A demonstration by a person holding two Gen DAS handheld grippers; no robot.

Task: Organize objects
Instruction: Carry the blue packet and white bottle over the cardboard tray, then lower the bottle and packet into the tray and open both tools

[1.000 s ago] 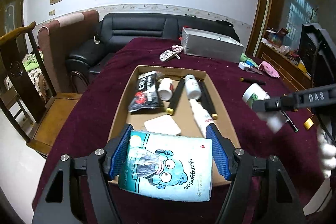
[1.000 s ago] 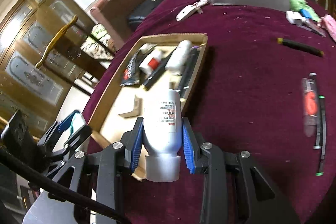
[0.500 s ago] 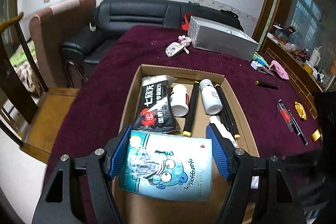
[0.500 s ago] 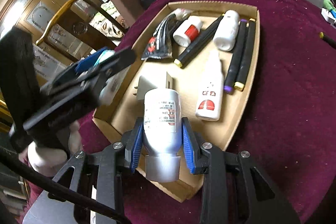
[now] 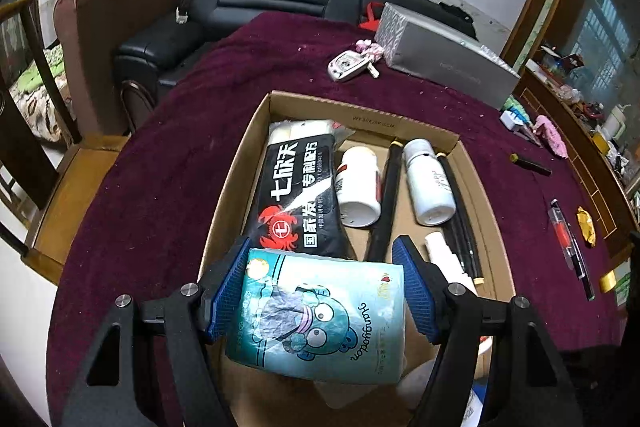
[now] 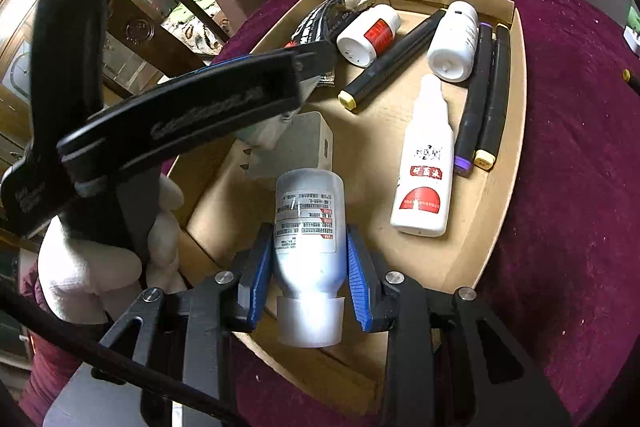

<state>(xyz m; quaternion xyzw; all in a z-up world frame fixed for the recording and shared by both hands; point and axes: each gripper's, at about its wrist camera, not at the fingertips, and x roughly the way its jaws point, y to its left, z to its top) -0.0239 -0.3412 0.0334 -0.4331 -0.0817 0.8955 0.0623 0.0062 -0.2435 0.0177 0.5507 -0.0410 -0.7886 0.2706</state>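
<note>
Cardboard tray, shallow and brown, lies on a table under a dark purple cloth, and both grippers hang above its near end.

The left gripper has its blue pads pressed on the two sides of a soft light-blue tissue pack with a cartoon face. The jaws stand rather wide because the pack is wide. The pack is in the air over the near part of the tray, just in front of a black snack bag with white letters and a red crab. In the right wrist view a hand in a white glove carries this gripper.

The right gripper has narrow jaws, closed on a silver-white plastic bottle with a printed label. The bottle's cap points toward the camera, and its bottom is above the tray floor, just beside a flat white charger block. I cannot tell if the bottle touches the cardboard.

Inside the tray there are also a small white jar with a red label, a white round bottle, a white squeeze bottle with a red mark and several black marker pens, all lying flat.

On the cloth beyond the tray lie a white key fob and a long grey box.
</note>
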